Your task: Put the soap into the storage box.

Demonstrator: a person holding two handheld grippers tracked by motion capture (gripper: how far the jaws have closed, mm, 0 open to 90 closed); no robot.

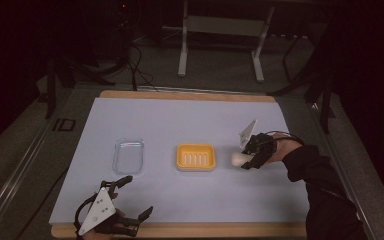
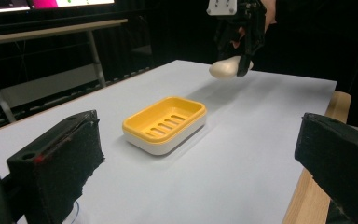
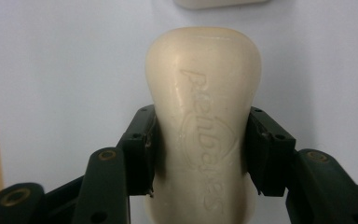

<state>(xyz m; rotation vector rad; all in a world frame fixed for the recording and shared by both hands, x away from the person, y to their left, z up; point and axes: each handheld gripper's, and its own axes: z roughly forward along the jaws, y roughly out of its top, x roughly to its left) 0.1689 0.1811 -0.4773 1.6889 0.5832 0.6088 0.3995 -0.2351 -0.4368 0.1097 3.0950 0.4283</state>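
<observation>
Right hand-held gripper (image 1: 244, 159) clamps the soap bar (image 3: 205, 126); carry it level, left, over the yellow soap dish (image 1: 196, 156); left hand-held gripper (image 1: 130, 197) idles released.

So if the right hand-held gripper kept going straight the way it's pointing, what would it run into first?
Probably the yellow soap dish. The right hand-held gripper, shut on the soap bar, points toward it across bare table, and the dish's pale edge shows just ahead in its own view. Height above the table is unclear.

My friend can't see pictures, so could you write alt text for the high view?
The right tool grips a pale soap bar beside a yellow soap dish on a white table. The left tool rests open near a clear lid.
</observation>
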